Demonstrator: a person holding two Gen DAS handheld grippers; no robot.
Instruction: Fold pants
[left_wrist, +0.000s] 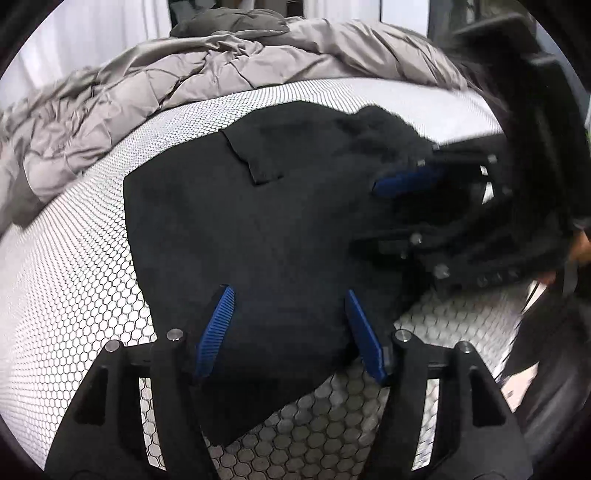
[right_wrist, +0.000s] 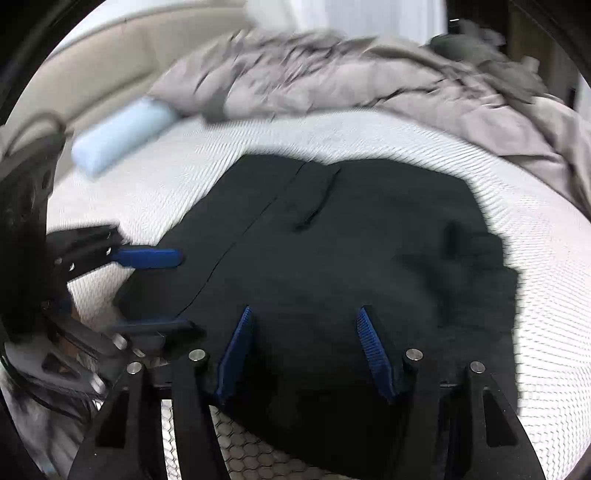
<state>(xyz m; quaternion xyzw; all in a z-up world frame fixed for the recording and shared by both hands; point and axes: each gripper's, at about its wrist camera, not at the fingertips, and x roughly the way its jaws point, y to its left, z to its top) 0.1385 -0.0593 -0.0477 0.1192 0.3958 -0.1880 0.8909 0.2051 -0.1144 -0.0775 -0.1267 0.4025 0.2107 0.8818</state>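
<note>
Black pants (left_wrist: 258, 221) lie folded on the white honeycomb-patterned mattress (left_wrist: 74, 277), a back pocket (left_wrist: 251, 155) facing up. My left gripper (left_wrist: 288, 291) hovers at the near edge of the cloth. Its blue pads (left_wrist: 218, 332) stand apart and press on nothing. My right gripper (left_wrist: 384, 210) reaches in from the right over the pants' far corner. In the right wrist view the pants (right_wrist: 369, 240) fill the middle. The right gripper (right_wrist: 306, 310) is open above their near edge. The left gripper (right_wrist: 181, 291) is at the left side, jaws apart.
A crumpled grey duvet (left_wrist: 147, 92) is bunched along the far side of the bed, also seen in the right wrist view (right_wrist: 369, 81). A light blue roll (right_wrist: 118, 136) lies at the far left of the mattress (right_wrist: 535, 258).
</note>
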